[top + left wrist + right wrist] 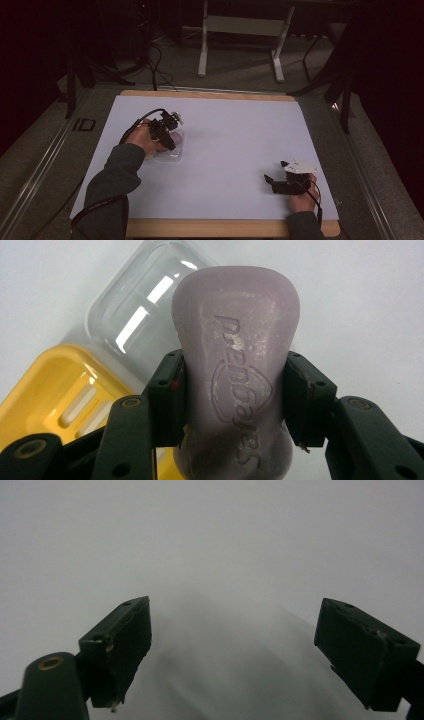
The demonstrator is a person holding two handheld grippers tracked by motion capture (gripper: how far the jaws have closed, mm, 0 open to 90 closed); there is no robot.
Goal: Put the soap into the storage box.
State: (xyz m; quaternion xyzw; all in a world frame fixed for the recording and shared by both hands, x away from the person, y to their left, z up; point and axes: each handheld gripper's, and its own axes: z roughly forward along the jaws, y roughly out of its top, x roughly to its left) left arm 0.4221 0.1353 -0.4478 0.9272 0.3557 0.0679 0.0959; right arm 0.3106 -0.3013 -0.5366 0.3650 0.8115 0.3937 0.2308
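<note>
Left gripper (235,390) clamps a lilac soap bar (235,355) embossed "pangares", I think, above a yellow soap dish (45,385) with clear lid (135,315). Right gripper (232,650) gapes wide, holding nothing, over bare bench (225,540).

Left gripper (235,395): black, blocky pads, small red dot on one pad, round brass-colour pins at arm joints, black cable (137,122) looping off back. Right gripper (235,650): same black pads, one brass pin, grey three-cornered plate (299,166) on top. Person: dark grey-green long sleeves (112,182).
</note>
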